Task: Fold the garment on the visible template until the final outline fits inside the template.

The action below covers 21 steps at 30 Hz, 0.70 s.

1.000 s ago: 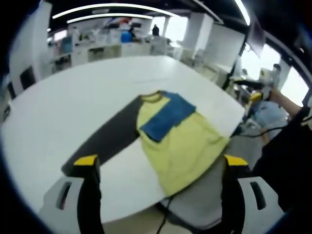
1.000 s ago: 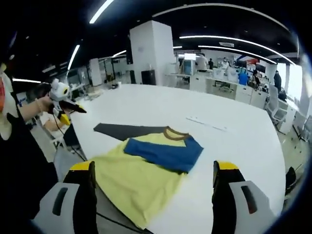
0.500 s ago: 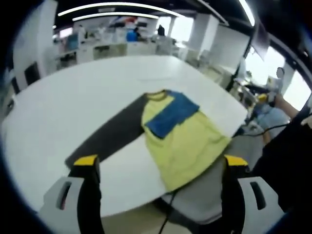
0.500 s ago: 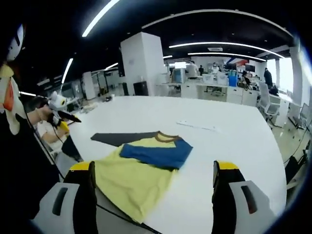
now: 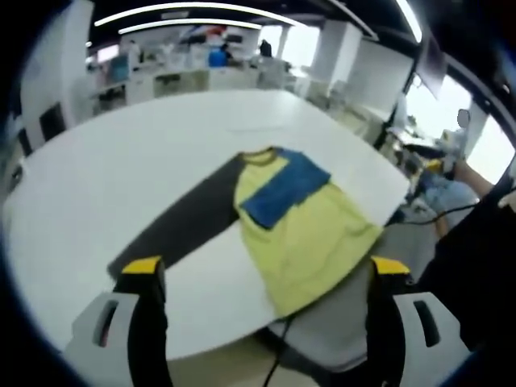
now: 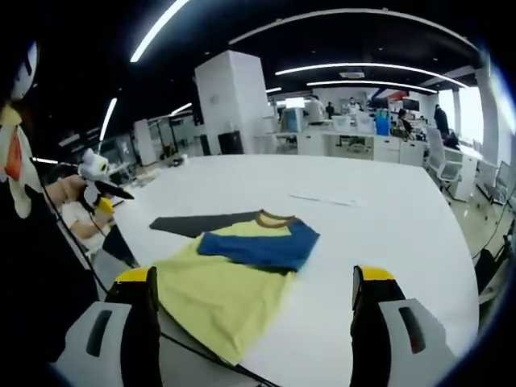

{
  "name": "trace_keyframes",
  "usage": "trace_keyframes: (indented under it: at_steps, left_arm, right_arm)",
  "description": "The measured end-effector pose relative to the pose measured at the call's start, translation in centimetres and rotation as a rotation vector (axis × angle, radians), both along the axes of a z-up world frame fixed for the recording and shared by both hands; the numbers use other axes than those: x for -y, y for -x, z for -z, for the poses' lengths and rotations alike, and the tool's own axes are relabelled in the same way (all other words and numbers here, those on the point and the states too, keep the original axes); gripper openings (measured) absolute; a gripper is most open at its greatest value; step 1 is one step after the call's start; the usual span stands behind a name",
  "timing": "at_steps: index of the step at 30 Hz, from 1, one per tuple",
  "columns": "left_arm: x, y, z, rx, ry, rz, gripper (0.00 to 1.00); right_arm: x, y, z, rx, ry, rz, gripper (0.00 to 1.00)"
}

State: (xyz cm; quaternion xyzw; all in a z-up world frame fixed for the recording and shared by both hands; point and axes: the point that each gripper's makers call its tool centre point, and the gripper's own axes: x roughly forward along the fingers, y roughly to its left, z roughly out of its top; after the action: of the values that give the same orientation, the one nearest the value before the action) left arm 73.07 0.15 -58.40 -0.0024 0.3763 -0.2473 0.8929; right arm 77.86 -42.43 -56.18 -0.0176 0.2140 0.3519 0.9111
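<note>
the white table (image 5: 121,161) spreads wide under both views. on it, near the edge closest to the person, lies the garment (image 5: 310,234) — a yellow shirt with its hem hanging a little over the table edge. its blue sleeve (image 5: 284,187) is already folded across the chest, while the dark grey sleeve (image 5: 181,222) lies stretched out flat on the table. a faint line (image 6: 326,198) on the table beyond the collar may be a template mark; i cannot tell.

the left gripper (image 5: 262,278) is held well above and apart from the cloth, jaws spread wide with nothing between them. the right gripper (image 6: 254,286) is likewise wide open and empty.

the likely next step is the grey sleeve: pinch it near the cuff, lift only enough to clear the table, and lay it across the chest over the blue one — then draw the overhanging hem up.
</note>
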Motion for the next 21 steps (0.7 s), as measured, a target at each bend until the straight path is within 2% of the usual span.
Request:
trace_keyframes:
  at_steps: [9, 12, 13, 16, 21]
  left_arm:
    - [-0.5, -0.1, 0.3, -0.003, 0.004, -0.014, 1.0]
    - [-1.0, -0.4, 0.7, 0.003, 0.025, -0.031, 1.0]
    - [-1.5, -0.8, 0.9, 0.017, 0.056, -0.055, 1.0]
    - [-3.3, -1.3, 1.8, 0.001, 0.116, -0.13, 0.99]
    - [-7.5, -2.0, 3.5, -0.006, 0.101, -0.211, 0.99]
  right_arm:
    - [-0.8, -0.2, 0.2, -0.002, 0.003, -0.009, 1.0]
    - [-1.3, -0.2, 0.2, -0.005, 0.004, -0.01, 1.0]
    - [-1.6, -0.1, 0.3, -0.007, 0.004, -0.009, 1.0]
    - [-2.1, 0.1, 0.4, -0.012, 0.003, -0.009, 1.0]
    - [-2.4, 0.3, 0.8, -0.025, 0.003, 0.0, 1.0]
